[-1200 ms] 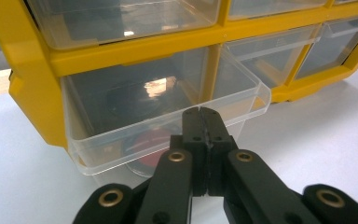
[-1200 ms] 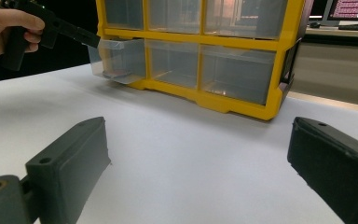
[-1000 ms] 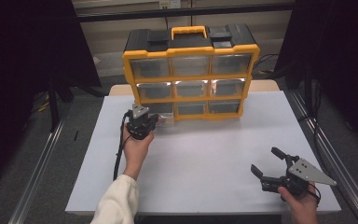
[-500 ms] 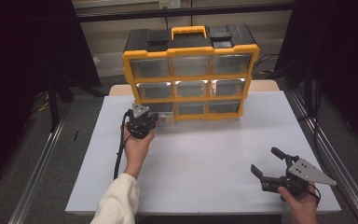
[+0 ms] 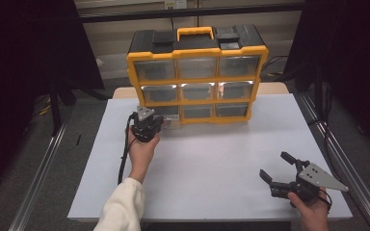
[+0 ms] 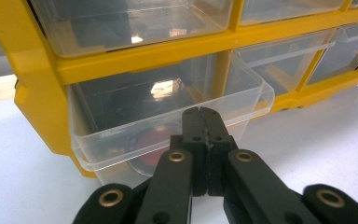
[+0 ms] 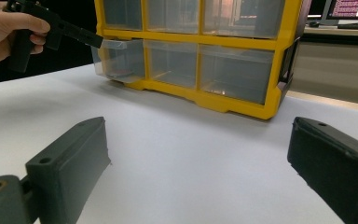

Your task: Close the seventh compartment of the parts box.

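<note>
- Right tongs [image 5: 275, 169] spread, empty, idle low over the near right of the desk [image 5: 212, 183].
- Left tongs [image 6: 200, 122] pressed together, tips at the front lip of the clear drawer [image 6: 168, 112]; whether the lip is pinched, I cannot tell.
- That drawer is bottom-left in the yellow organizer [image 5: 196, 72], partly slid out.
- Step looks like drawer handling; next likely a straight, level pull or push.
- Red round thing [image 6: 151, 140] inside is blurred by plastic. Other drawers glare, contents unreadable.
</note>
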